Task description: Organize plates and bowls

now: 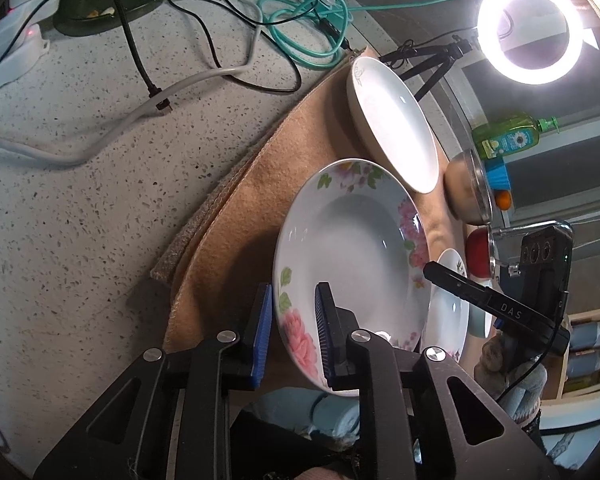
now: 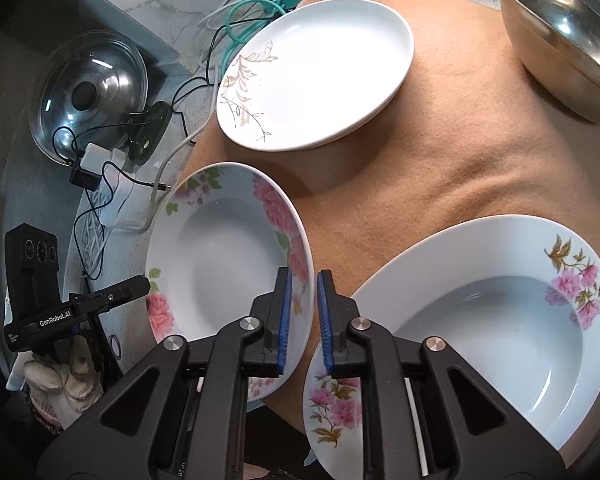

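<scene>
From my remote seat: steel bowl (image 2: 564, 44) cut off by the frame's top-right edge. Near rim of the flowered plate (image 1: 348, 256) hidden behind the left gripper's (image 1: 292, 332) finger. Small plate (image 1: 448, 312) beside it half covered. Bottle (image 1: 508, 136) label too blurred to read. Shelf items (image 1: 588, 356) behind it indistinct.
</scene>
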Demonstrator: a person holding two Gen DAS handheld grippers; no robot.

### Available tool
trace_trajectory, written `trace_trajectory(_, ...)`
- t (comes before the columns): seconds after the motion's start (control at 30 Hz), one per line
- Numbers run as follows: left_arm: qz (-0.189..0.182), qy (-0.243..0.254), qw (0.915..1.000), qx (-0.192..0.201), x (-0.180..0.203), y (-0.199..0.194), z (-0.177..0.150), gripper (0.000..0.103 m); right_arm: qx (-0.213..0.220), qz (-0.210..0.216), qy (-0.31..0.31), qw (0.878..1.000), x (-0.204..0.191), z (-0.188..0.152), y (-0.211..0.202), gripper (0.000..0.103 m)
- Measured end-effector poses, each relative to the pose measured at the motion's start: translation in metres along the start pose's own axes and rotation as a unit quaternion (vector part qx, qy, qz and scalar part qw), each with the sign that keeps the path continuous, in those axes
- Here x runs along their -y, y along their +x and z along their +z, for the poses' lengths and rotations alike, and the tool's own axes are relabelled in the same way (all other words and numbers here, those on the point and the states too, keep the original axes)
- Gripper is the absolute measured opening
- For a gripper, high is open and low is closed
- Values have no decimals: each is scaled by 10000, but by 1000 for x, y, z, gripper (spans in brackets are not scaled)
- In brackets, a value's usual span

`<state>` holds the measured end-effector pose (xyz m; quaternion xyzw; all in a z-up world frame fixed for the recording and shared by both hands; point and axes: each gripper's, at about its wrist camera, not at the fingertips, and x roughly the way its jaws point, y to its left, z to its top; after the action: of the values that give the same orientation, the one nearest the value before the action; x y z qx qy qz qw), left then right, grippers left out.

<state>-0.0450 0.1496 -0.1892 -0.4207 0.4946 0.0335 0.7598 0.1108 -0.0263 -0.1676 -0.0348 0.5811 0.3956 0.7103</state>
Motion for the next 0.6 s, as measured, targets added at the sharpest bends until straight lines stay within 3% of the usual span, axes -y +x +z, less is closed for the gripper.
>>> trace_trajectory(0.17, -32, -62, 10000, -43, -2, 1, 1, 13, -27, 5, 18, 10000, 1, -1, 3, 8)
trace_trajectory(0.6, -14, 44, 10000, -4, 5, -3, 3, 13, 12, 24, 160, 9999, 3, -3, 1, 8)
